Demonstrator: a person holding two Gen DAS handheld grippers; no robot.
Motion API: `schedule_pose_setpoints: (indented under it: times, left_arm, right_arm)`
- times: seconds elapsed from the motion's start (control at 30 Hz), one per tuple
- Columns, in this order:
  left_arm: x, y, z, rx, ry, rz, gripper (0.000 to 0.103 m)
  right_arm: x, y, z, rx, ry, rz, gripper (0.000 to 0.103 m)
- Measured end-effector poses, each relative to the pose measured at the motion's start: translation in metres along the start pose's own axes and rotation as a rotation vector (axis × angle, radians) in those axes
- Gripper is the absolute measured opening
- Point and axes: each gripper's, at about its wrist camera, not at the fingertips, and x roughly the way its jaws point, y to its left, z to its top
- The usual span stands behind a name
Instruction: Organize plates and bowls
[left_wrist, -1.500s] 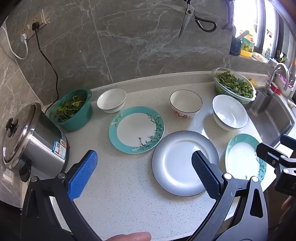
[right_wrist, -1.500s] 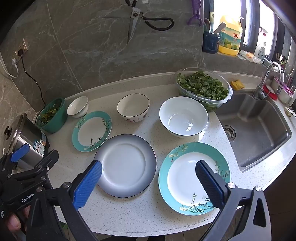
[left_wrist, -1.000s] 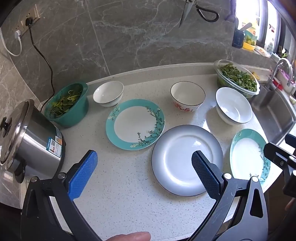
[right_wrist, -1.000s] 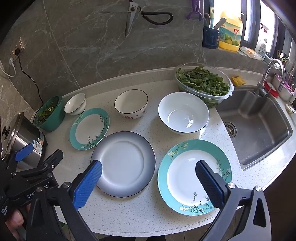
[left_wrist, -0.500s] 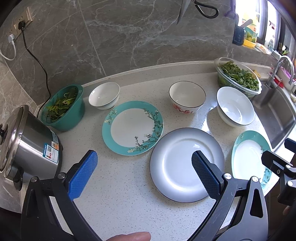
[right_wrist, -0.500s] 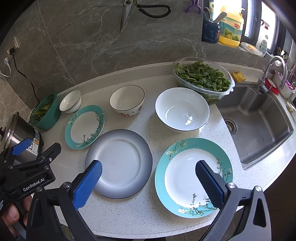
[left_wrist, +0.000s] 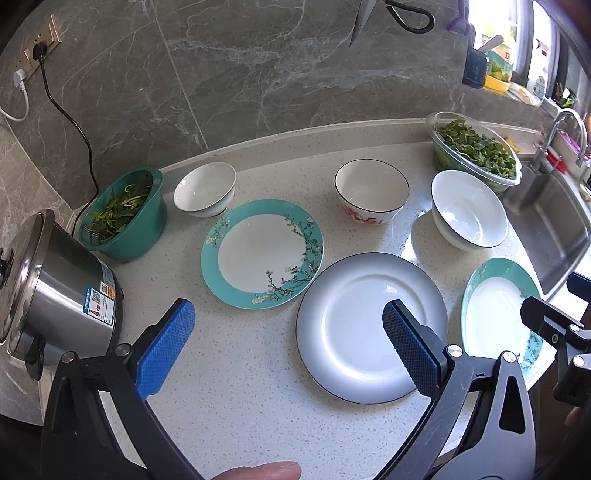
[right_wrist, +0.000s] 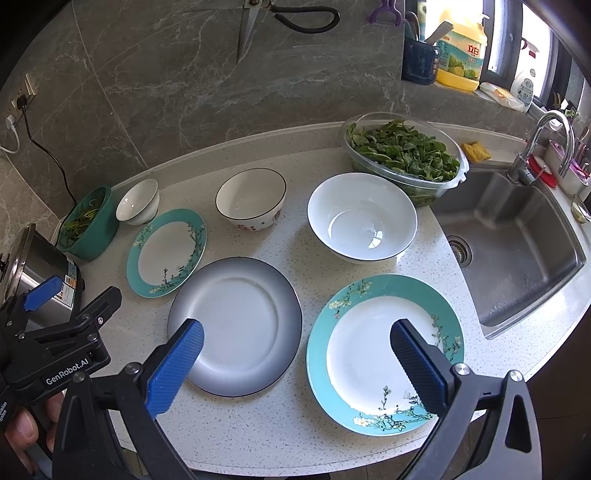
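Observation:
Three plates lie on the white counter: a teal floral plate (left_wrist: 262, 253) at the left, a grey-rimmed plate (left_wrist: 369, 325) in the middle, and a second teal floral plate (right_wrist: 384, 347) at the right front. Behind them stand a small white bowl (left_wrist: 205, 188), a black-rimmed bowl with red flowers (left_wrist: 371, 190) and a large white bowl (right_wrist: 362, 218). My left gripper (left_wrist: 288, 339) is open and empty above the counter's front, near the grey plate. My right gripper (right_wrist: 295, 350) is open and empty, hovering between the grey plate and the right teal plate.
A steel cooker (left_wrist: 48, 291) and a green colander of greens (left_wrist: 123, 214) stand at the left. A clear bowl of leaves (right_wrist: 404, 155) sits by the sink (right_wrist: 517, 251) at the right. Scissors (right_wrist: 258, 22) hang on the marble wall.
Both grippers have drifted slightly forward and left over the counter, so the dishes sit a little differently in view. Both stay open and empty. No dish has moved.

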Motion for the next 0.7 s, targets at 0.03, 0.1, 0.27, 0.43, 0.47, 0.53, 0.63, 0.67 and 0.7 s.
schedule_pose_setpoints:
  times: [0.03,0.1,0.27,0.43,0.47,0.53,0.63,0.67,0.7]
  left_arm:
    - [0.0003,0.0005,0.0007,0.000,0.001,0.000,0.103]
    - [0.0004,0.0005,0.0007,0.000,0.002,-0.001,0.103]
    - [0.0007,0.0012,0.0009,-0.001,0.003,0.001,0.103]
    - [0.0014,0.0015,0.0002,0.000,0.002,0.001,0.103]
    - [0.0015,0.0013,-0.0001,0.000,0.002,0.001,0.103]
    - [0.0013,0.0013,0.0002,0.000,0.002,0.002,0.103]
    - [0.0014,0.0014,0.0003,-0.001,0.003,0.001,0.103]
    - [0.0011,0.0014,0.0000,-0.001,0.003,0.000,0.103]
    - [0.0015,0.0014,0.0005,-0.001,0.003,0.001,0.103]
  right_arm:
    - [0.0005,-0.0001,0.0004,-0.001,0.000,0.000,0.103]
    - [0.0007,0.0002,0.0006,0.000,0.001,0.000,0.103]
    - [0.0008,0.0008,0.0008,0.000,0.002,0.000,0.103]
    - [0.0012,0.0011,0.0002,-0.001,0.000,-0.001,0.103]
    - [0.0014,0.0010,0.0002,-0.001,0.000,-0.001,0.103]
    - [0.0011,0.0014,0.0005,-0.001,0.000,-0.001,0.103]
    - [0.0010,0.0012,0.0005,0.000,0.001,-0.001,0.103]
    - [0.0014,0.0011,0.0004,0.000,0.001,0.000,0.103]
    - [0.0012,0.0012,0.0005,-0.001,0.002,-0.001,0.103]
